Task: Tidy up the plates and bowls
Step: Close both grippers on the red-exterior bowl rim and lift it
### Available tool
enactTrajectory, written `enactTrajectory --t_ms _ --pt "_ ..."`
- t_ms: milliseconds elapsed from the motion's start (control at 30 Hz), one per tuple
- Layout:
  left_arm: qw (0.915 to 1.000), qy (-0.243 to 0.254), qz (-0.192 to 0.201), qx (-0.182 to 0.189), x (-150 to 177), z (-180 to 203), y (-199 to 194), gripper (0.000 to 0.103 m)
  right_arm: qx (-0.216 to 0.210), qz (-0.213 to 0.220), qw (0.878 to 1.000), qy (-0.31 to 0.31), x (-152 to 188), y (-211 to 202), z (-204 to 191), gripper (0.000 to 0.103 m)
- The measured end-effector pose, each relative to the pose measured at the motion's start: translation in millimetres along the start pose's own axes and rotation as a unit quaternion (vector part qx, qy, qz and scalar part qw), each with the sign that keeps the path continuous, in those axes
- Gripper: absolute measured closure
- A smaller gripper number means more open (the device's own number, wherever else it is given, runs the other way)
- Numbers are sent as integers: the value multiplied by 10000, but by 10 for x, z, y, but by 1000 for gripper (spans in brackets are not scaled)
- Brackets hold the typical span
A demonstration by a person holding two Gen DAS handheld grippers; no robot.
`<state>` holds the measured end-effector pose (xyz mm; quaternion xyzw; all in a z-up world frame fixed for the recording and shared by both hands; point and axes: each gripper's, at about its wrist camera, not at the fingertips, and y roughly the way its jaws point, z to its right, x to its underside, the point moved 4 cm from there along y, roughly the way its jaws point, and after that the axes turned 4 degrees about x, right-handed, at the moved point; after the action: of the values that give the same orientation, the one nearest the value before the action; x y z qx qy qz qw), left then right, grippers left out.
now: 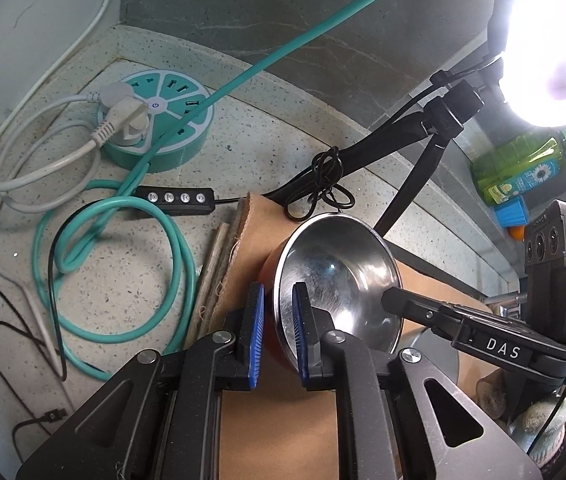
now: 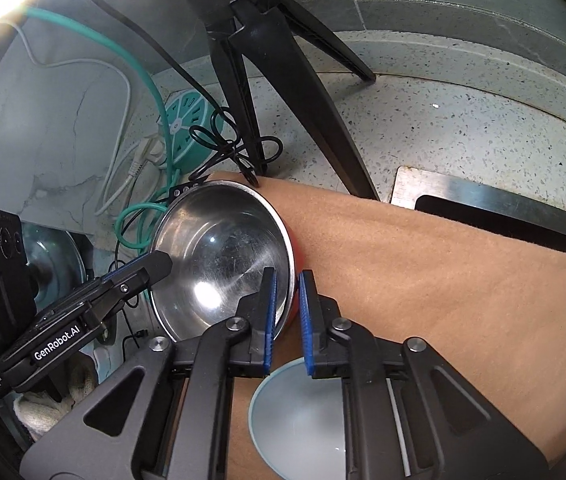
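Closest to us, the left tongs (image 1: pixel 278 330) pinch the near rim of the steel bowl (image 1: pixel 339 276), one blue pad inside, one on its red outer wall. Our right tongs (image 2: pixel 286 318) clamp the opposite rim of that bowl the same way; their housing reads "DAS", the left one's "GenRobot.AI". Below the right tongs a pale blue bowl (image 2: pixel 303 412) sits on the tan cloth (image 2: pixel 443 280). Beyond, the speckled table (image 1: pixel 243 152) carries a teal power hub (image 1: pixel 163 120), coiled cables and a black tripod (image 2: pixel 283 80); right of it lies bare surface
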<state>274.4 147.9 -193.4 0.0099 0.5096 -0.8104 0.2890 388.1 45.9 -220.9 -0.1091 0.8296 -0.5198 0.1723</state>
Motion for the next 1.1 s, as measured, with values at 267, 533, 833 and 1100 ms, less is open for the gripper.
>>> enactTrajectory --t_ms 267,533,833,1100 --pt "9997 18 210 130 75 53 -257 91 -112 186 9997 -94 69 -273 -112 92" --pt "9986 129 455 224 256 255 -585 91 -266 321 9989 -216 284 -627 -149 92" --pt "9966 319 625 430 611 686 -853 91 -392 534 9973 -321 699 -1184 -13 92" --pt "9943 577 546 718 974 1190 -903 91 -394 733 9962 -243 1090 -1702 404 92"
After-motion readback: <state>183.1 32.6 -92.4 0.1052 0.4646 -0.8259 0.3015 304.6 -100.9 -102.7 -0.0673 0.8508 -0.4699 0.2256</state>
